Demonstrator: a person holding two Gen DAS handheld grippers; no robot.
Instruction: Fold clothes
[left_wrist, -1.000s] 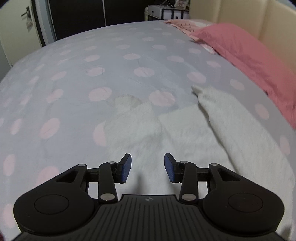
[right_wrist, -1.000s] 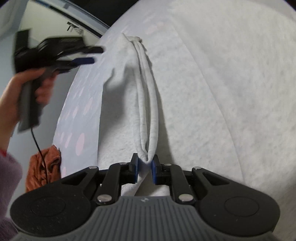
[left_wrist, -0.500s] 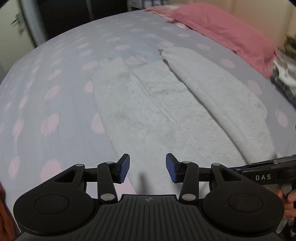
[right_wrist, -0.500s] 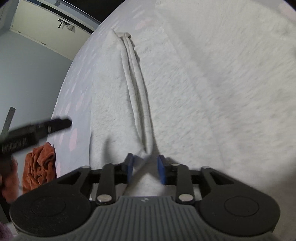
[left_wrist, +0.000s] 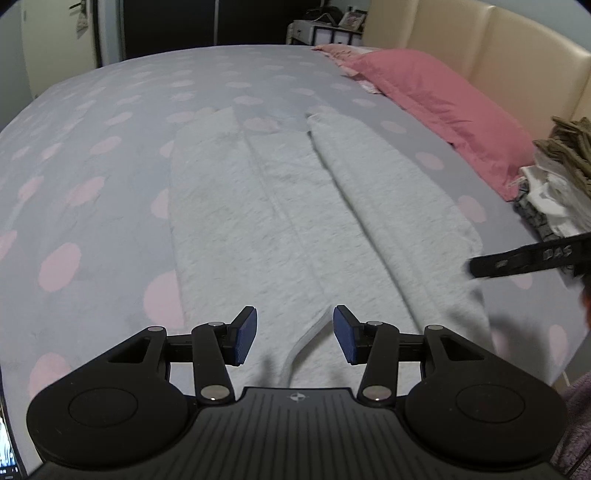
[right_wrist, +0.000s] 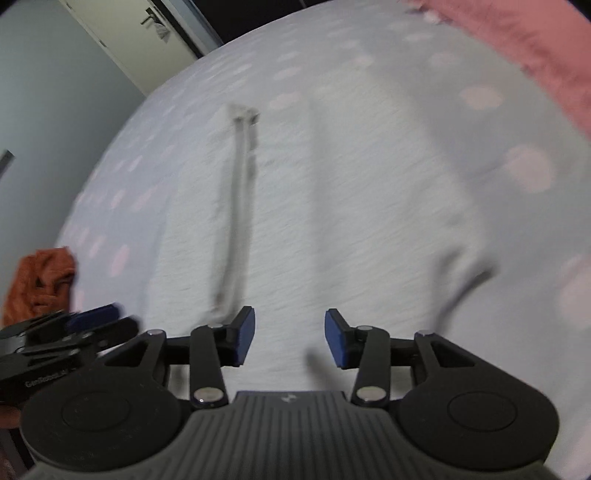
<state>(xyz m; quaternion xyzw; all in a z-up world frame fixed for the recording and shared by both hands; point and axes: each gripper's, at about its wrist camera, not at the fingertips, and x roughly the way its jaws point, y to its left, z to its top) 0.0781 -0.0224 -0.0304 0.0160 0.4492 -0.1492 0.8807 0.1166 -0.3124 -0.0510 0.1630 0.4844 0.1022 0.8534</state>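
Observation:
A pale grey fleecy garment (left_wrist: 266, 206) lies flat on the bed, both long sides folded in toward its middle. My left gripper (left_wrist: 294, 335) hovers over its near edge, its jaws opening with nothing between them. The right gripper's black body (left_wrist: 528, 254) juts in from the right in that view. In the blurred right wrist view, my right gripper (right_wrist: 289, 338) hangs above the same garment (right_wrist: 332, 206), its jaws opening with nothing between them. The folded edge (right_wrist: 236, 206) it held lies flat just left of it. The left gripper (right_wrist: 74, 328) shows at that view's lower left.
The bedspread (left_wrist: 92, 155) is grey with pink dots. A pink pillow (left_wrist: 436, 99) lies along the cream headboard (left_wrist: 517, 55). A pile of folded clothes (left_wrist: 557, 177) sits at the right edge. An orange cloth (right_wrist: 40, 284) lies off the bed's left side.
My right gripper let go of the folded edge, opened and lifted away. My left gripper pulled back toward the garment's near end, its jaws a little wider.

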